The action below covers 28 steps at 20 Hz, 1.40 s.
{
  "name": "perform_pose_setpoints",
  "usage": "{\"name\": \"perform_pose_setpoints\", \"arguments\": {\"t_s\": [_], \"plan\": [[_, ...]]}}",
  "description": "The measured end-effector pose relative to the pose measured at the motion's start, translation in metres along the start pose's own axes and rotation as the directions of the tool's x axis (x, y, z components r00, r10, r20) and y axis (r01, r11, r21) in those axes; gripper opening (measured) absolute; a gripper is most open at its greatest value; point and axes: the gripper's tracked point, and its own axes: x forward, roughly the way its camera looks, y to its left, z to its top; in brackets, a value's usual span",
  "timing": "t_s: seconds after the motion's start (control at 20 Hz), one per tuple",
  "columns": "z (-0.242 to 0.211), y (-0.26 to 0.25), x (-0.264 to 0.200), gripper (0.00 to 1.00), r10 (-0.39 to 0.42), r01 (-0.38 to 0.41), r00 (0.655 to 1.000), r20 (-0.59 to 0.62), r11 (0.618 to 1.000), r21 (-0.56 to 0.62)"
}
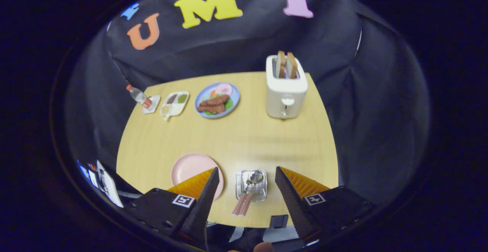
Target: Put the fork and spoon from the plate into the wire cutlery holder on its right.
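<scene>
Claw [247,175] wide apart; cutlery [244,202] in holder [251,185], heads blurred

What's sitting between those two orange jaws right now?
In the gripper view, the wire cutlery holder with the fork and spoon standing in it lies between the open gripper's jaws; the pink plate is beside it.

No text, brand or number can be read; the square markers on the tool [247,181] carry only black-and-white patterns.
</scene>
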Motion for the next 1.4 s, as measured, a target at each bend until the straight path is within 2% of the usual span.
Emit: {"name": "perform_pose_setpoints", "arguments": {"t_s": [0.1,0.15,0.3,0.45,0.55,0.6,0.85,1.05,1.4], "plan": [[0.015,0.01,-0.043,0.88,0.006,-0.003,0.982,0.188,1.0,-0.019],[0.025,0.016,-0.064,0.88,0.01,-0.003,0.958,0.288,1.0,-0.026],[0.039,0.03,-0.112,0.88,-0.008,0.039,0.854,0.52,0.998,-0.049],[0.041,0.035,-0.147,0.88,-0.033,0.087,0.747,0.664,0.995,-0.049],[0.039,0.031,-0.169,0.89,-0.072,0.136,0.656,0.752,0.99,-0.024],[0.035,0.027,-0.175,0.89,-0.093,0.159,0.63,0.771,0.987,-0.011],[0.019,0.034,-0.182,0.93,-0.108,0.137,0.636,0.764,0.99,0.026],[0.01,0.039,-0.173,0.93,-0.108,0.106,0.664,0.74,0.993,0.049],[0.013,0.043,-0.168,0.93,-0.109,0.098,0.669,0.735,0.993,0.058]]}}
